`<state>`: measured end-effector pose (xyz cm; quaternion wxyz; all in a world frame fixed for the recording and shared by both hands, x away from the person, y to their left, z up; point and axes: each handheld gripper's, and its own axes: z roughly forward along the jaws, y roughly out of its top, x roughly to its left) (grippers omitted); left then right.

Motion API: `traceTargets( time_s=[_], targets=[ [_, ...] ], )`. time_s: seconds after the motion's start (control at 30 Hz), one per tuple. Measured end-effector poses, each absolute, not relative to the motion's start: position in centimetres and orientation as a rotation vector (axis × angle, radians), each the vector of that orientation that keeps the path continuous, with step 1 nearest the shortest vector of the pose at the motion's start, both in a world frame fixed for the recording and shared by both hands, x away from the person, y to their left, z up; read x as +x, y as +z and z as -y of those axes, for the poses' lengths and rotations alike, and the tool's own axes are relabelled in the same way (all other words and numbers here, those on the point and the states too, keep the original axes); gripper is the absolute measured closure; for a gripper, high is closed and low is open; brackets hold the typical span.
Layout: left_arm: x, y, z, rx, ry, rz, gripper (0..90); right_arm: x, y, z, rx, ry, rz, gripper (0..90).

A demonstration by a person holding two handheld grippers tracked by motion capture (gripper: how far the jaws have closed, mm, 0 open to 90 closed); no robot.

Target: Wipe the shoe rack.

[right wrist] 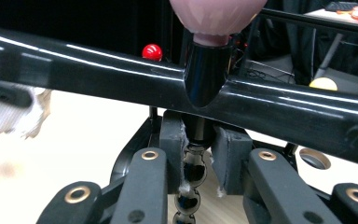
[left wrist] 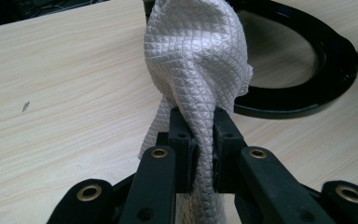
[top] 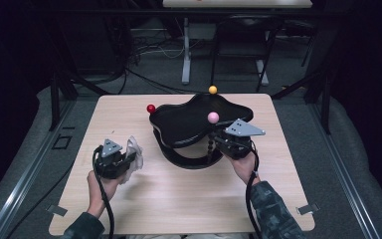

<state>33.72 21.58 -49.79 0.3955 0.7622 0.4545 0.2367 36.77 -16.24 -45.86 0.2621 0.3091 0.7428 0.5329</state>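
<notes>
The left gripper [top: 113, 160] sat over the near-left part of the table [top: 179, 204], its fingers [left wrist: 182, 140] pinched shut on a white quilted cloth [left wrist: 198, 60]. The cloth ran down between the two pads and bunched up beyond their tips, hanging just above the wood. The right gripper [top: 231, 144] stood toward the middle of the table, a little to the right, against the near-right side of a black glossy tray stand [top: 189, 122]. Its fingers [right wrist: 172, 154] closed around a black beaded post [right wrist: 196, 168] of that stand, just under the tray's rim; the post sat squarely between the pads and touched both. A pink ball [top: 213, 117] topped that post directly above the fingers. A red ball [top: 150, 108] rose at the tray's far-left rim and a yellow ball [top: 212, 89] at its far edge, near the table's far edge. The stand's black ring base [left wrist: 307, 70] lay flat on the table, near the cloth but apart from it.
</notes>
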Motion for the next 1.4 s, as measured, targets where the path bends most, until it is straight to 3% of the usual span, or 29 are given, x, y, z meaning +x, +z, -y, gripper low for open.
traceTargets(
  time_s=[0.4, 0.67, 0.73, 0.77, 0.87, 0.93, 1.4],
  targets=[
    [38.1, -50.2, -20.3, 1.928, 0.626, -1.197, 81.0, 35.6, -45.6, 16.3, 0.928, 1.302, -1.942, 72.0],
    [42.1, -51.1, -19.4, 1.936, 0.614, -1.273, 81.1, 36.2, -45.8, 16.2, 0.954, 1.244, -1.931, 74.3],
    [42.7, -51.2, -19.1, 1.94, 0.618, -1.279, 81.1, 36.4, -45.8, 16.4, 0.974, 1.246, -1.916, 68.4],
    [42.8, -51.2, -19.0, 1.936, 0.614, -1.28, 81.1, 36.4, -45.8, 16.5, 0.994, 1.244, -1.908, 60.7],
    [43.2, -51.4, -18.7, 1.942, 0.598, -1.275, 81.2, 36.2, -45.8, 17.1, 0.999, 1.275, -1.919, 65.4],
    [43.3, -51.4, -18.5, 1.946, 0.594, -1.258, 81.2, 35.9, -45.8, 17.0, 0.976, 1.272, -1.931, 73.9],
    [43.3, -51.0, -17.7, 1.985, 0.569, -1.185, 81.5, 36.6, -45.8, 16.2, 0.975, 1.277, -1.933, 75.2]
  ],
)
